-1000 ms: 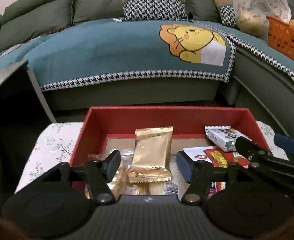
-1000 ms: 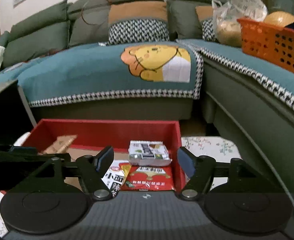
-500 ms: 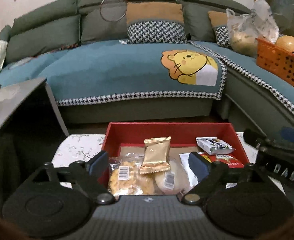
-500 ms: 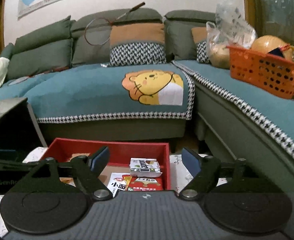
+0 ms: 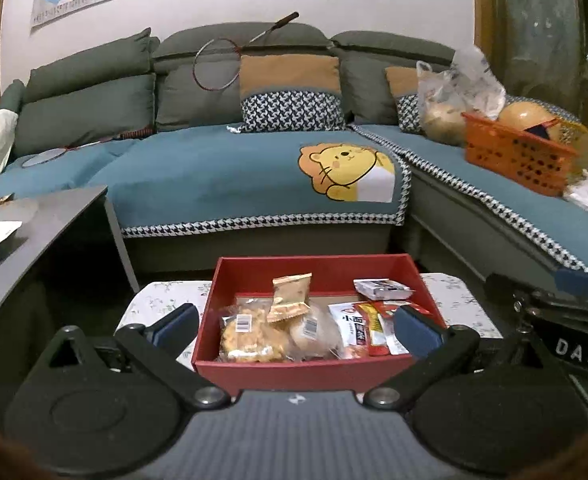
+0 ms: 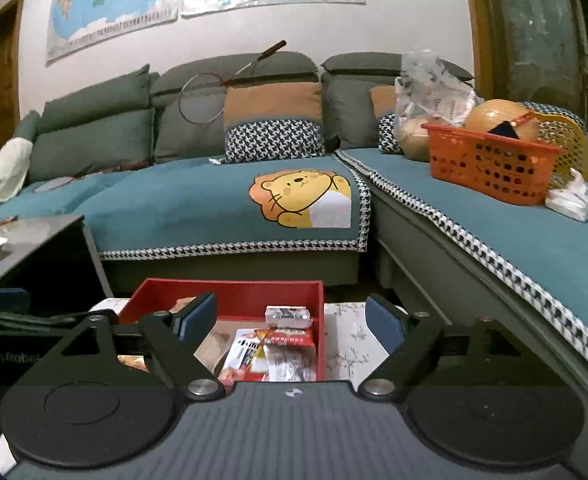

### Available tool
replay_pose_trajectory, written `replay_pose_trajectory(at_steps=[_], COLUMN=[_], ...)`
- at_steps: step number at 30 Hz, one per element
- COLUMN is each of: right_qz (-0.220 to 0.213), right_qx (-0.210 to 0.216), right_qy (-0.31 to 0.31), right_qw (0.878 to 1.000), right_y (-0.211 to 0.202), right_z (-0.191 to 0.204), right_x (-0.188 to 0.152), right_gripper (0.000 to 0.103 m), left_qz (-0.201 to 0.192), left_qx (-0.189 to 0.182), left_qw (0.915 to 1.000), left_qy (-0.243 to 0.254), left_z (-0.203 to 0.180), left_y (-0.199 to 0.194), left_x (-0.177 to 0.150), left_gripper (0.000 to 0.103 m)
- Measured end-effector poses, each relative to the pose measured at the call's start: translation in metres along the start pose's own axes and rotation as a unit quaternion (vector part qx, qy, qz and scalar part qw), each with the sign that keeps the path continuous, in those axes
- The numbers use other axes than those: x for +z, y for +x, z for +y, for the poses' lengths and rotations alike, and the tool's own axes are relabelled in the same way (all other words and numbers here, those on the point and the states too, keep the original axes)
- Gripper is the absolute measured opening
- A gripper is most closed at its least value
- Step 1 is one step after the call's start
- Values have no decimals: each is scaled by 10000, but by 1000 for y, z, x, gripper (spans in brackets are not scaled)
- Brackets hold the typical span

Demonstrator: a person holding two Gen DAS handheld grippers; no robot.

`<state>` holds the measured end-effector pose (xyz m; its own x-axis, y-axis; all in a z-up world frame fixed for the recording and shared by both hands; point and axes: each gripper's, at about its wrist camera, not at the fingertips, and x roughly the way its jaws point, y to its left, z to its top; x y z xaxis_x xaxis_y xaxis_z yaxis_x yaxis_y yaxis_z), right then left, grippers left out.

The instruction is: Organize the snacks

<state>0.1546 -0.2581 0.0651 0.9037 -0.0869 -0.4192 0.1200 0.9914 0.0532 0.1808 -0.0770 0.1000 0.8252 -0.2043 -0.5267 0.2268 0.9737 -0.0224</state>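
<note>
A red box [image 5: 317,270] stands on a small floral-topped table [image 5: 154,300] and also shows in the right wrist view [image 6: 230,294]. It holds several snacks: a gold packet [image 5: 290,297], a clear bag of fried snacks [image 5: 250,336], a round bun [image 5: 313,330], a white and green pack [image 5: 381,288] and red and white sachets [image 5: 367,326]. My left gripper [image 5: 294,326] is open and empty, held back above the box's near side. My right gripper [image 6: 292,316] is open and empty, above the box's right part.
A grey sofa with a teal lion cover [image 5: 254,176] runs behind and to the right. An orange basket [image 6: 489,164] and a plastic bag [image 6: 433,92] sit on its right section. A dark grey table [image 5: 26,232] stands at the left.
Both grippers have pulled back and up from the box, so it looks smaller and more of the room shows. Both stay open and empty.
</note>
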Motion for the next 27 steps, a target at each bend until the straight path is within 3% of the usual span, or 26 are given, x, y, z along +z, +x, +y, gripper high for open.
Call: replay_pose_trajectory(at_steps=[6, 9, 11, 15, 17, 22, 27], right_qz=[-71, -92, -143, -360, -405, -405, -344], right_qx=[-23, -103, -84, -150, -124, -62, -143], right_qy=[47, 56, 116, 52, 119, 77, 9], right_qw=[10000, 9999, 9998, 9992, 9990, 9991, 9993], right_y=[-29, -43, -54, -70, -71, -71, -71], right_z=[-1, -1, -3, -6, -8, -4, -5], right_x=[-11, -20, -26, -33, -33, -37, -42], right_gripper=[87, 87, 87, 89, 90, 90, 91], left_qz=[22, -81, -591, -1454, -1397, -639, -55], left_qx=[224, 557, 928, 1560, 1385, 419, -207], left_qw=[9995, 9976, 9917, 9712, 9757, 9957, 9996], left_qy=[222, 406, 663, 1066, 963, 533, 161], left_z=[-7, -13, -19, -33, -32, -18, -6], left_y=[-20, -33, -53, -83, -88, -74, -58], left_x=[-12, -23, -32, -43, -42, -35, -36], left_gripper=[103, 103, 103, 103, 103, 103, 103])
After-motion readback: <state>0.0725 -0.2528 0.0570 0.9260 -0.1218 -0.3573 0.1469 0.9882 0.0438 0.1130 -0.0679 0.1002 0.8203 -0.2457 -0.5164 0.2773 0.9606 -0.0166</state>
